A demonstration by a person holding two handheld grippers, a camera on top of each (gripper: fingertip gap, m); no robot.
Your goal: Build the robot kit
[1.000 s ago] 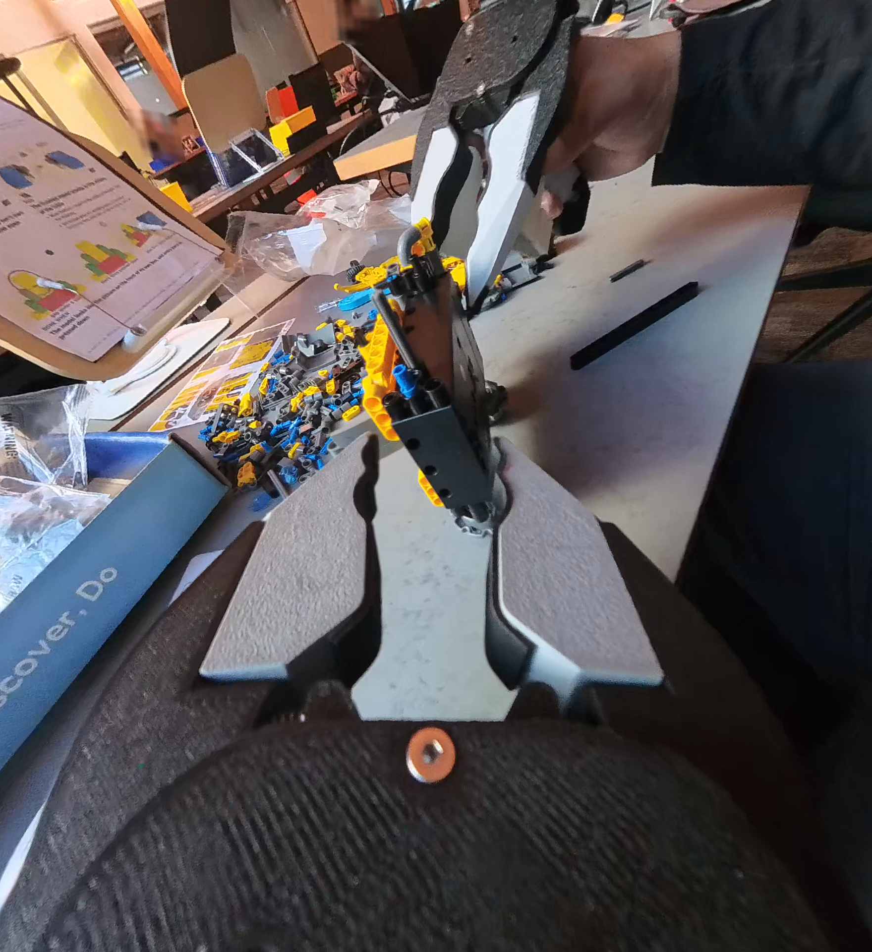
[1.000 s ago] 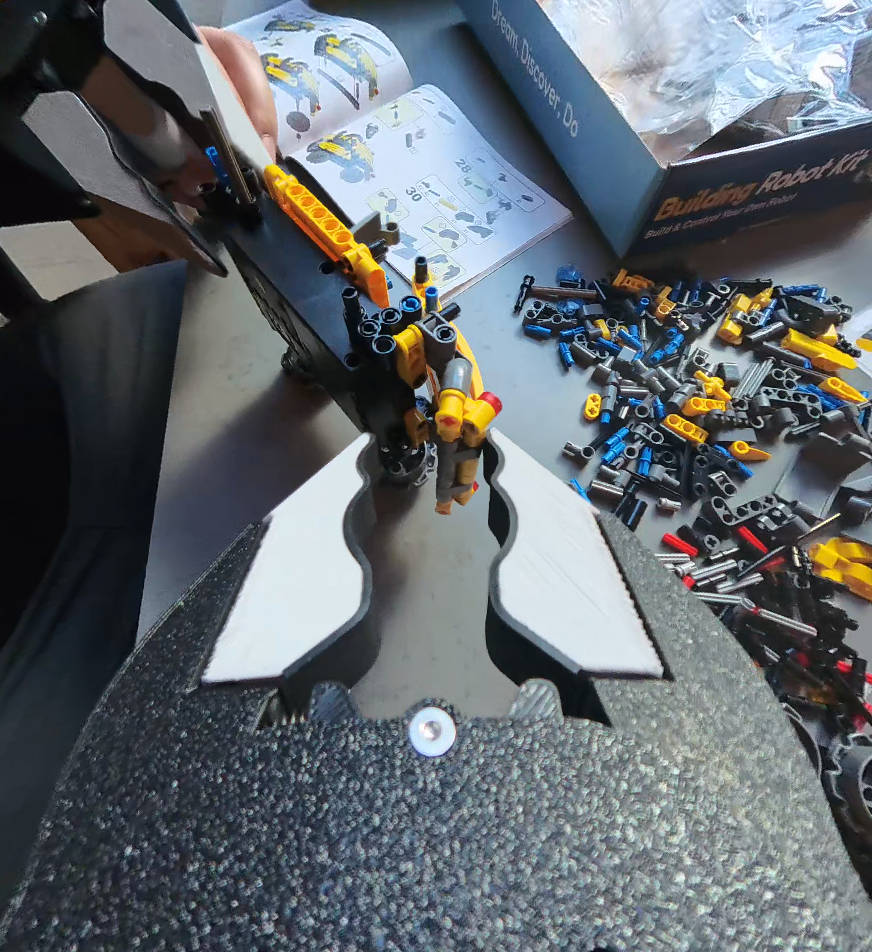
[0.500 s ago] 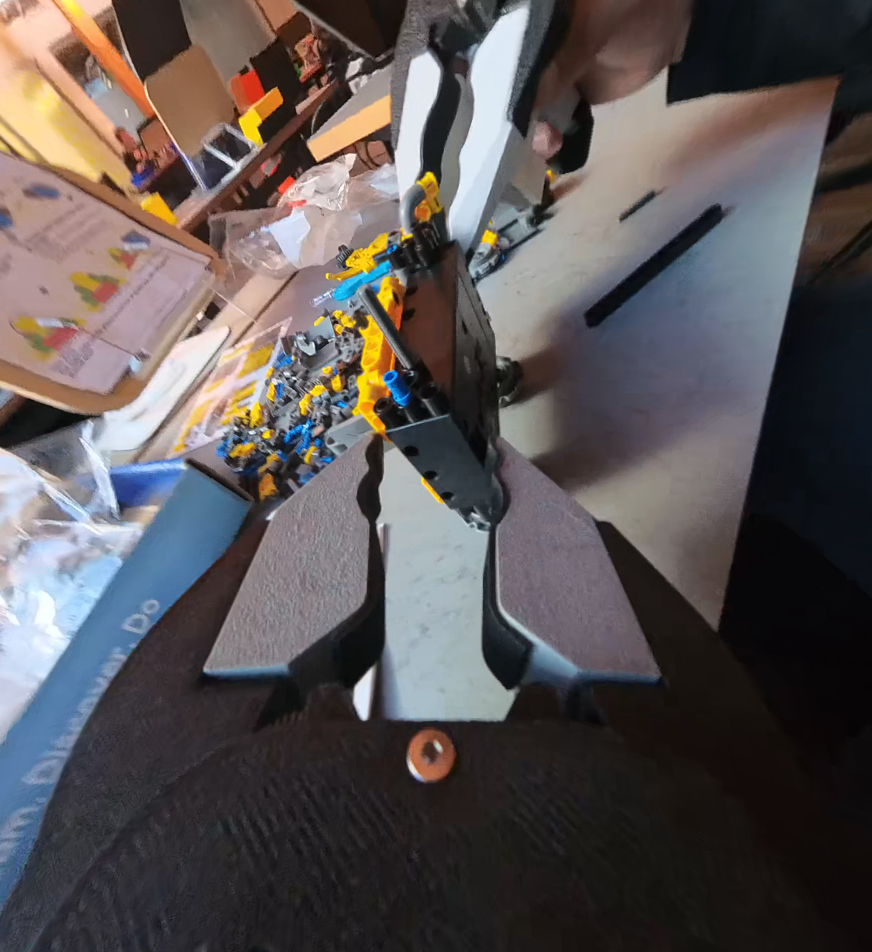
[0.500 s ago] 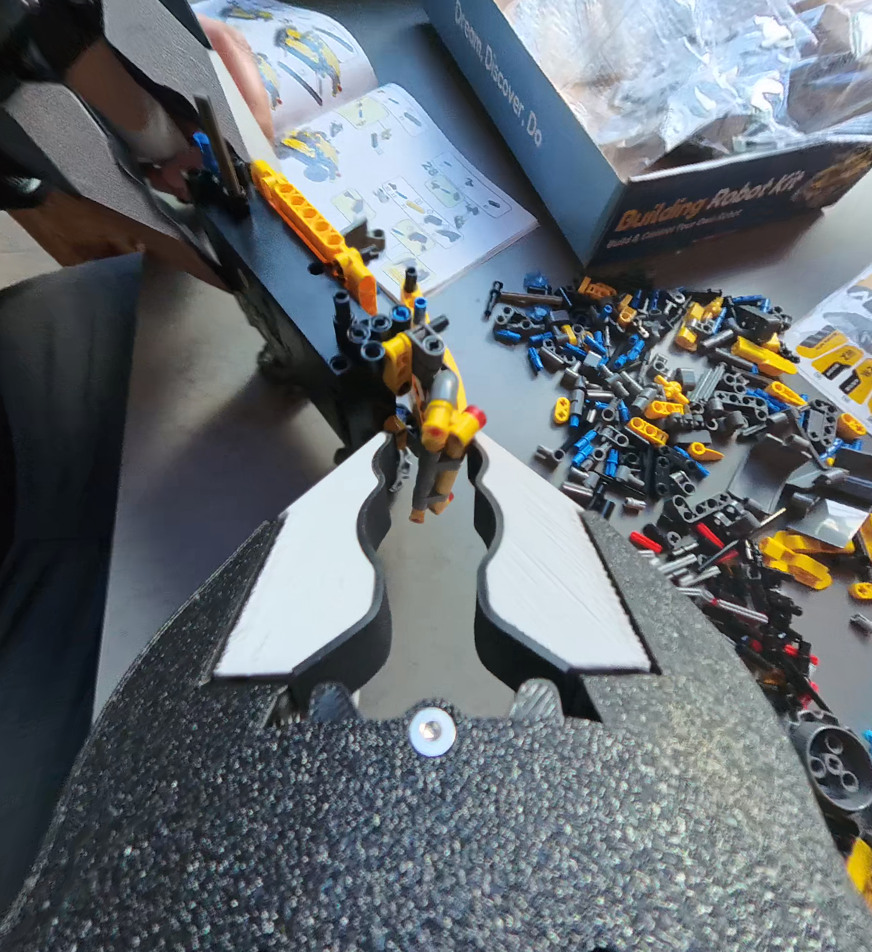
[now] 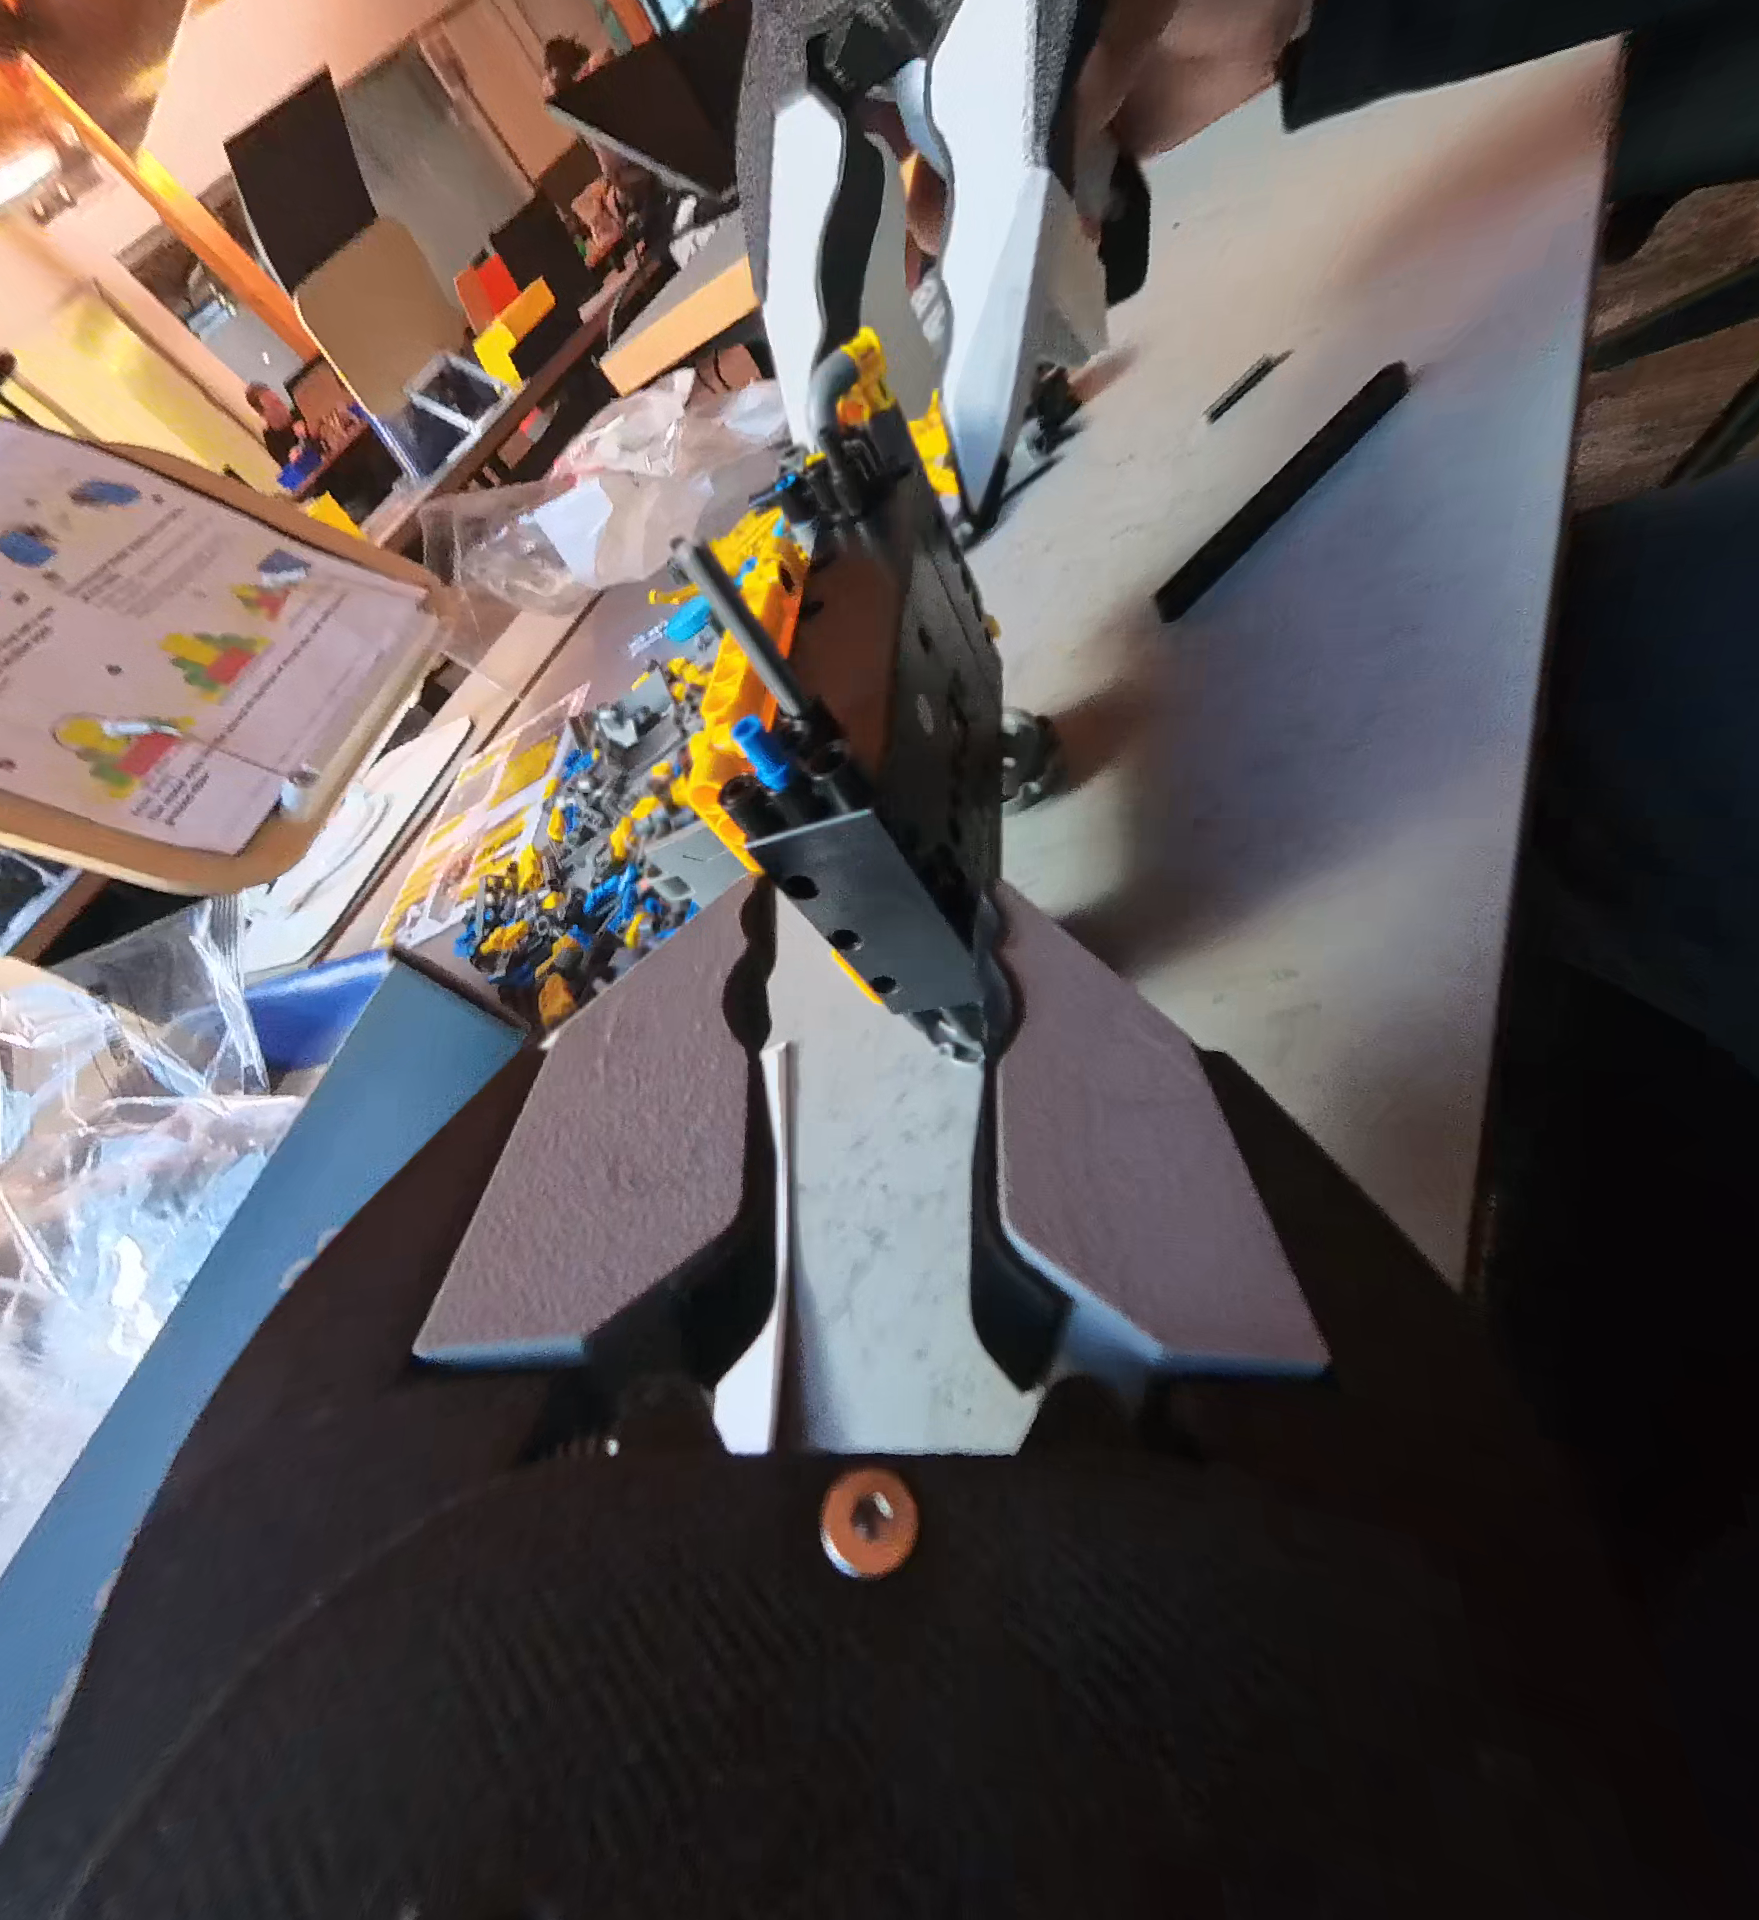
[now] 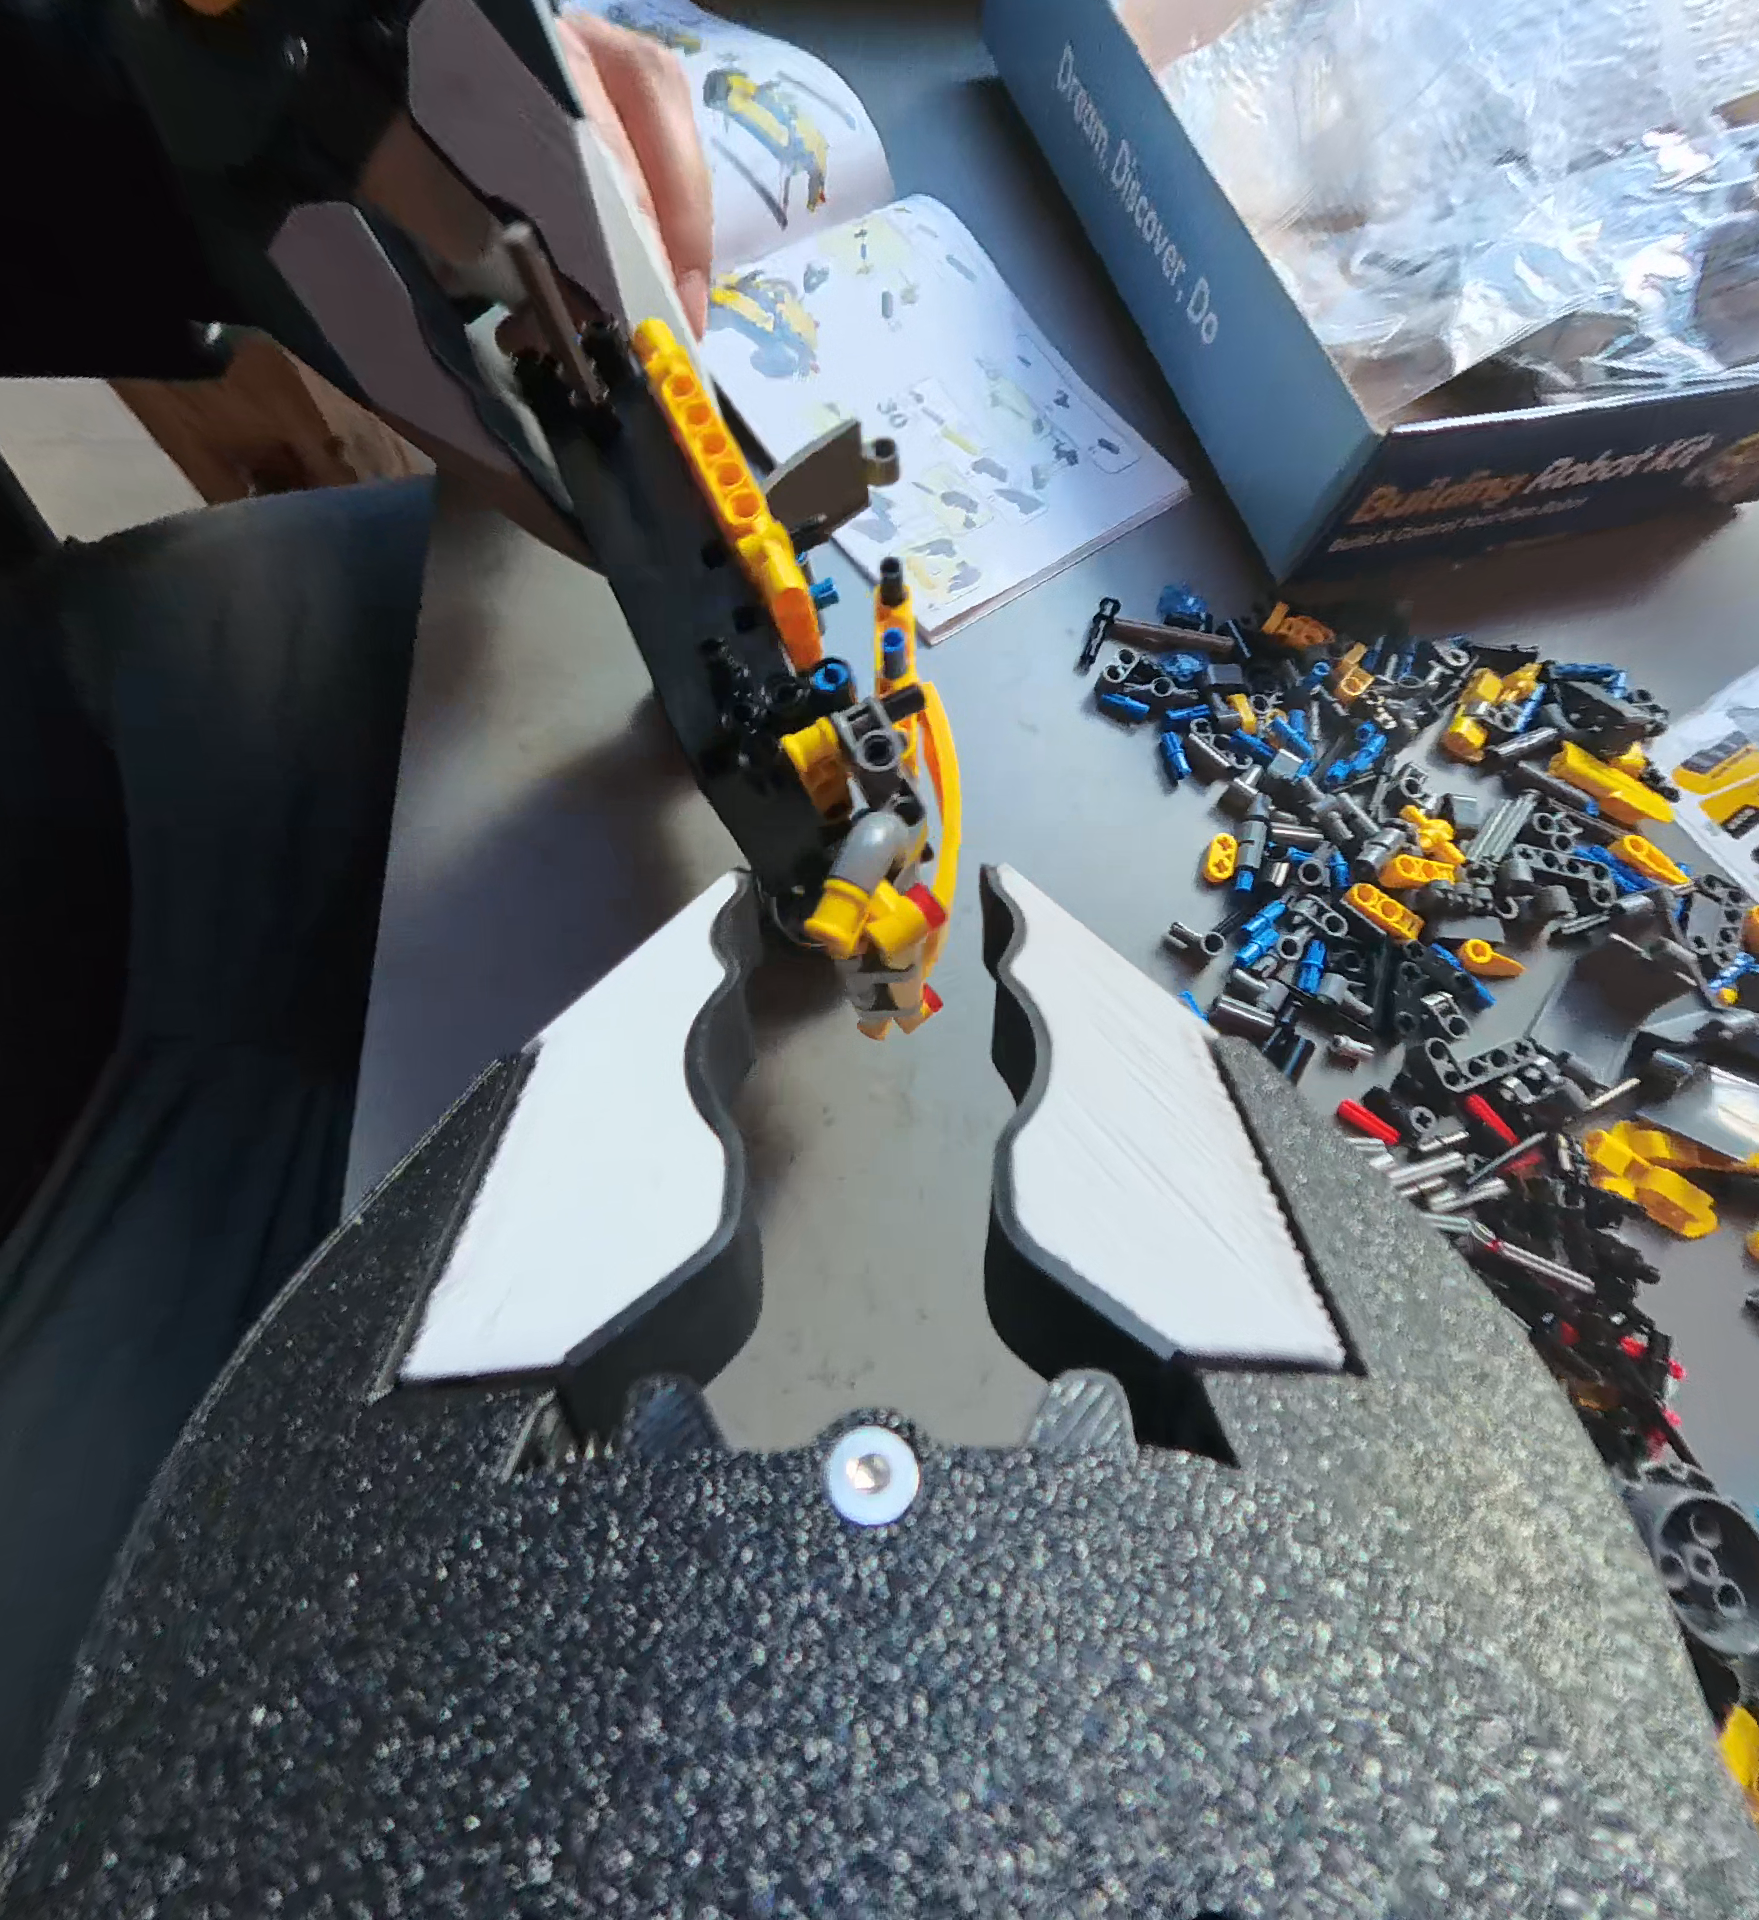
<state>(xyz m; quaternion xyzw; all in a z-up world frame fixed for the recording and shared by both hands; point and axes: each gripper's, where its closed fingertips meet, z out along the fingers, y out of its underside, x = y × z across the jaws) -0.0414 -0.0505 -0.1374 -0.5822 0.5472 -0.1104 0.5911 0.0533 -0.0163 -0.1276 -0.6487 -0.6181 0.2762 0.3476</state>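
Gripping the near end of the model (image 5: 885,727) is the left gripper (image 5: 880,1023); the right gripper (image 6: 859,935) stands parted around its far tip, touching nothing clearly. Above the table (image 5: 1322,727), beside the loose parts (image 6: 1426,862), the model looks light, stiff, yet snap-fitted: judged safest held by its black beam.

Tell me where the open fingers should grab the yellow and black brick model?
Probably the brick model's black body above its dangling yellow-grey end, right gripper coming straight ahead, fingers across the flat faces; the left gripper pinches the far end.
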